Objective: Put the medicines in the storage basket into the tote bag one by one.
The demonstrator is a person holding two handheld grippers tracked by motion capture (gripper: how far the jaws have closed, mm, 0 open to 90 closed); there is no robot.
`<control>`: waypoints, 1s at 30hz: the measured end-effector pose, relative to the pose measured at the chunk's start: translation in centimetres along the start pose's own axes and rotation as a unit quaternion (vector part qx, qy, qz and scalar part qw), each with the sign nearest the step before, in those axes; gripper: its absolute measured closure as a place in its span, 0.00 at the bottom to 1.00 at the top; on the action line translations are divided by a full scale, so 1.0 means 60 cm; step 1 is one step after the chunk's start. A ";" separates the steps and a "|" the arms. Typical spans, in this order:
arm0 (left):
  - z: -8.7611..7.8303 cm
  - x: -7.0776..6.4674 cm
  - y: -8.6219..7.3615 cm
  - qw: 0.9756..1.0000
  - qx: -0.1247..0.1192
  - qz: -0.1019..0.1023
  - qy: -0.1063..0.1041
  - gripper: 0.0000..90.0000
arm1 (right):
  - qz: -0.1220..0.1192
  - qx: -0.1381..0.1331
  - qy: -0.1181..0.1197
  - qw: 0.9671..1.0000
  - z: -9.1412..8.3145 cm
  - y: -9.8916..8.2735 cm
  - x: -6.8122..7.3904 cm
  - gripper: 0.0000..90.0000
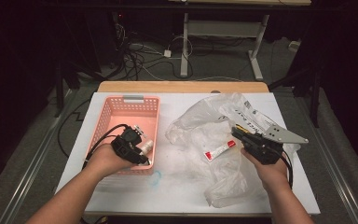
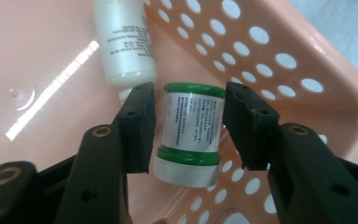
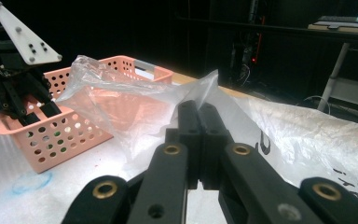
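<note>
My left gripper (image 2: pixel 186 128) sits in the pink basket (image 1: pixel 114 116), jaws apart either side of a green-rimmed jar (image 2: pixel 192 133), not pressing it; a white bottle (image 2: pixel 123 42) lies just beside. My right gripper (image 3: pixel 200 123) is clamped on the plastic bag (image 3: pixel 135 100).

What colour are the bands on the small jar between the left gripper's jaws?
Green bands on the jar, clearest in the left gripper view.
</note>
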State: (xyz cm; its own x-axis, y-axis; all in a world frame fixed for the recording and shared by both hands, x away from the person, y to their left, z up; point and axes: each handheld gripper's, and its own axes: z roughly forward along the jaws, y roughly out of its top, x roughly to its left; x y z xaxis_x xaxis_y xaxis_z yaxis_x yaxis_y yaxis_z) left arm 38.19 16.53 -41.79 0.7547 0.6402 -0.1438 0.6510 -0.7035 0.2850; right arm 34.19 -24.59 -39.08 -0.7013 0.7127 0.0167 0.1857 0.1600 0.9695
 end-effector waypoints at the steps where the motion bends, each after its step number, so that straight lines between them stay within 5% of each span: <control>1: 0.001 0.001 0.002 1.000 0.006 0.000 -0.002 0.59 | -0.001 0.000 0.000 1.000 0.000 0.000 0.000 1.00; 8: 0.013 0.010 0.017 0.998 0.056 -0.002 -0.007 0.62 | 0.002 -0.001 0.000 1.000 0.000 0.000 -0.001 1.00; 30: 0.044 0.009 0.044 0.996 0.089 0.014 -0.009 0.58 | 0.000 -0.001 0.000 1.000 0.000 0.000 0.000 1.00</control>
State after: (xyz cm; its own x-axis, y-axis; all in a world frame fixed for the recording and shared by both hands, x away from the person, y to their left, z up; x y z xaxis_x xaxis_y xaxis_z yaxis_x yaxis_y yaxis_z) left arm 40.50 14.21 -43.60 0.7726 0.6156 -0.1557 0.6332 -0.7651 0.1170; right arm 34.18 -24.58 -39.07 -0.7005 0.7134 0.0166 0.1848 0.1589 0.9698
